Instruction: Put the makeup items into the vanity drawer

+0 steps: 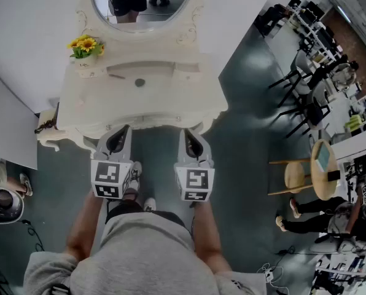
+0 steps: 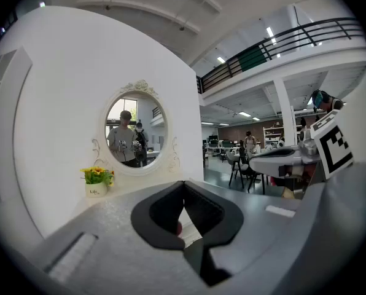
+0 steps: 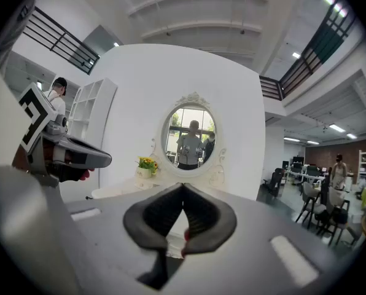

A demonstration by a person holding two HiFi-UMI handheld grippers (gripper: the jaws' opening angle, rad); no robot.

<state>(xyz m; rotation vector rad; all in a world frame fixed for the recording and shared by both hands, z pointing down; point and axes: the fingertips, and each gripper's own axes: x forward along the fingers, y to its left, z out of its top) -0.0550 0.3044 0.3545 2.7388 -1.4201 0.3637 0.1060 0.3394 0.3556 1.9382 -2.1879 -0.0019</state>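
A white vanity [image 1: 109, 100] with an oval mirror [image 1: 140, 18] stands just ahead of me. On its top lie a small dark round item [image 1: 139, 82] and a thin dark stick [image 1: 116, 75]. No drawer stands open in any view. My left gripper [image 1: 121, 129] and right gripper [image 1: 190, 132] hover side by side at the vanity's front edge, both pointing at it. In the left gripper view the left gripper [image 2: 183, 183] has its tips together with nothing held. The right gripper [image 3: 183, 186] is shut and empty too.
A pot of yellow flowers [image 1: 85, 48] sits at the vanity's back left. A small cream side piece [image 1: 48, 131] stands at its left. To the right are a wooden stool [image 1: 296, 177], a round table [image 1: 323, 165], black chairs [image 1: 293, 85] and a seated person [image 1: 318, 217].
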